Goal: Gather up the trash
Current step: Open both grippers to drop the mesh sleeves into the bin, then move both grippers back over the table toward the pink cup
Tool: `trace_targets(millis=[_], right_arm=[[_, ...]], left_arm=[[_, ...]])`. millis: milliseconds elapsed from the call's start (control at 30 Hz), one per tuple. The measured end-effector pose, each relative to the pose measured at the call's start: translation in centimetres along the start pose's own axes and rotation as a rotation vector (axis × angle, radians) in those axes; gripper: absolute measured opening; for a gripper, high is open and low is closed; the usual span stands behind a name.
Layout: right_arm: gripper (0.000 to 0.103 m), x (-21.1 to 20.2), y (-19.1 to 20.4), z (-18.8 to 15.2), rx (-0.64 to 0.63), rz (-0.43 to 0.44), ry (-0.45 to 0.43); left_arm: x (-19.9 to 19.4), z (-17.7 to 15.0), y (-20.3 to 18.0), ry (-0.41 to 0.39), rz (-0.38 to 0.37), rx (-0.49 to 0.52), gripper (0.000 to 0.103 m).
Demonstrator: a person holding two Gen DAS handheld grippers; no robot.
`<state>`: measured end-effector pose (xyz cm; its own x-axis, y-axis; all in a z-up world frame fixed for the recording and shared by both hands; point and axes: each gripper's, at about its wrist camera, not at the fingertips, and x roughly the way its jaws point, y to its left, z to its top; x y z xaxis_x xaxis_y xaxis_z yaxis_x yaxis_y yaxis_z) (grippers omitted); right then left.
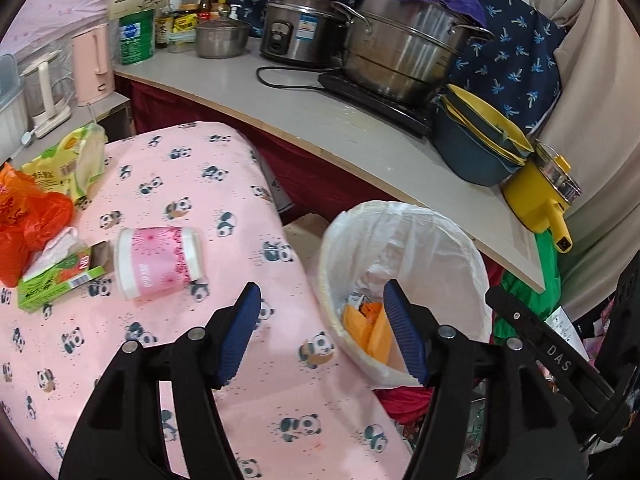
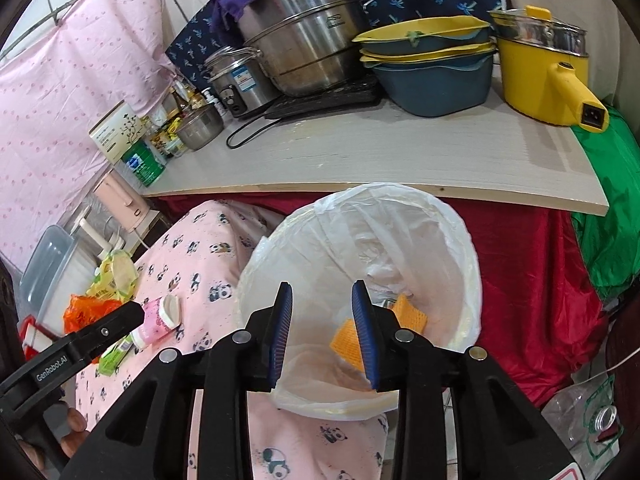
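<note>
- Far left, an orange plastic bag is lying crumpled on the panda-print cloth, with a yellow-green snack packet sitting just behind it.
- Beside the bag, a green tissue box is resting flat, white tissue poking out of its top.
- Just right of that box, a pink-and-white paper cup is lying tipped on its side.
- The left gripper is hovering over the cloth's edge, jaws spread wide and gripping nothing.
- Further right, the trash bin with its white liner is standing against the cloth-covered table, orange scraps already sitting at its bottom.
- The right gripper is hanging directly above the bin's mouth, jaws parted and empty, the orange scraps showing just past its right finger.
- Behind, steel pots and a yellow electric pot are crowding the counter.
</note>
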<state>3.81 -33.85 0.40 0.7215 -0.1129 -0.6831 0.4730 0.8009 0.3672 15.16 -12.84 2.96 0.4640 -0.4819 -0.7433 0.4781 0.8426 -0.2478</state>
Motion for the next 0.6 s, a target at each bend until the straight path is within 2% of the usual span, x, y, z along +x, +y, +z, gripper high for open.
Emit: trace_targets(millis=[200, 300, 600], right_arm=[[0.039, 0.4, 3.5, -0.5, -0.056, 0.023, 0.011], [0.043, 0.7, 5.4, -0.9, -0.085, 0.038, 0.018], [0.057, 2.2, 11.5, -2.6, -0.172, 0.078, 0.056]], left_arm=[[-1.1, -0.5, 3.1, -0.015, 0.046, -0.031, 0.061], [-1.9, -0.6, 5.1, -0.031, 0.079, -0.056, 0.067], [-4.3, -1.8, 12.4, -0.058, 0.183, -0.156, 0.074]])
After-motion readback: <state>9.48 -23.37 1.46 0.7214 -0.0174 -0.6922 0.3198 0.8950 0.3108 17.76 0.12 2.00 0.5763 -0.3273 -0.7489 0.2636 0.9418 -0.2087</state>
